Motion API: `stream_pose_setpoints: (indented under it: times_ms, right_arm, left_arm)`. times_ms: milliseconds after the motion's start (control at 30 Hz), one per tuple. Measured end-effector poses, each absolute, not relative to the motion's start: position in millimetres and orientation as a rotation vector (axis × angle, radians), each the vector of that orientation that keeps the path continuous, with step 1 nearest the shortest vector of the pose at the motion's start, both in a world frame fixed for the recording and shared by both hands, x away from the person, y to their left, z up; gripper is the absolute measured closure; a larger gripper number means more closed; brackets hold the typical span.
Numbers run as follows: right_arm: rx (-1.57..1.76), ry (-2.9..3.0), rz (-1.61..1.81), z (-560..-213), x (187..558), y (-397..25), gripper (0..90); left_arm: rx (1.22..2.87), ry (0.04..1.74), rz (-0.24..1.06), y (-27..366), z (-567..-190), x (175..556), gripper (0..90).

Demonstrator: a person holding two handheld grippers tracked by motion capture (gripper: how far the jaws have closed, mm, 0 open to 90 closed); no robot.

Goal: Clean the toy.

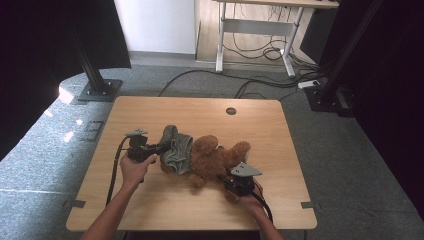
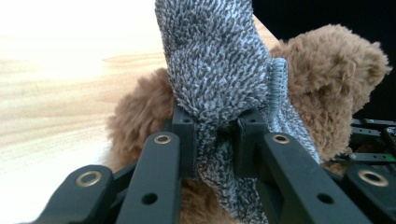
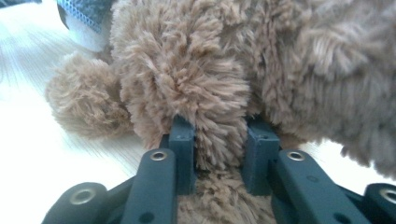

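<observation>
A brown teddy bear [image 1: 212, 155] lies across the middle of the wooden table [image 1: 150, 112], its lower half inside a grey knitted garment [image 1: 176, 150]. My left gripper [image 1: 159, 148] comes from the left and is shut on a fold of that grey garment [image 2: 219, 70], the fabric pinched between its jaws; the bear [image 2: 327, 79] lies behind it. My right gripper [image 1: 231, 181] sits at the bear's near side and is shut on a tuft of the bear's brown plush [image 3: 205, 93], which looks like a limb. A strip of the grey garment [image 3: 84, 11] shows at the top left.
A round cable hole [image 1: 230, 111] sits near the table's far edge. Black stand posts [image 1: 90, 70] rise beyond the left corner and at the right [image 1: 345, 55]. Cables [image 1: 250, 82] and a desk frame [image 1: 255, 27] lie on the floor beyond.
</observation>
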State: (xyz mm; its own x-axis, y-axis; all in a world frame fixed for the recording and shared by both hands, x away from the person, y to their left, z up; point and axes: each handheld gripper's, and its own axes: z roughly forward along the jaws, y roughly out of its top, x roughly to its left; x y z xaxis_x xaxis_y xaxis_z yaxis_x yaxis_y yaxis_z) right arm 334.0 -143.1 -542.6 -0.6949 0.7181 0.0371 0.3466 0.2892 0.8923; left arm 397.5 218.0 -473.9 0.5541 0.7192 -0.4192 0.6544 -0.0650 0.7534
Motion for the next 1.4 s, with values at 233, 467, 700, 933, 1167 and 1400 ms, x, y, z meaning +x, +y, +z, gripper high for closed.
stream_pose_setpoints:
  times_ms: [233, 467, 700, 933, 1167, 1400]
  right_arm:
    - [1.058, 2.177, 1.509, -533, 336, -159, 34.6]
    - [1.209, 2.15, 1.584, -521, 354, -153, 23.5]
    - [1.24, 2.187, 1.567, -526, 367, -140, 42.5]
    - [1.147, 2.175, 1.495, -527, 359, -138, 59.8]
    - [1.098, 2.136, 1.454, -527, 351, -133, 62.5]
    - [1.075, 2.127, 1.459, -529, 348, -134, 62.7]
  left_arm:
    - [1.697, 1.133, 0.025, 223, -488, 393, 75.3]
    - [1.674, 1.108, 0.03, 224, -495, 380, 75.7]
    - [1.64, 1.111, 0.014, 228, -501, 374, 75.8]
    - [1.626, 1.028, -0.014, 216, -470, 368, 74.9]
    - [1.73, 0.871, 0.012, 142, -424, 377, 74.6]
    - [1.894, 0.856, -0.017, 63, -420, 401, 74.4]
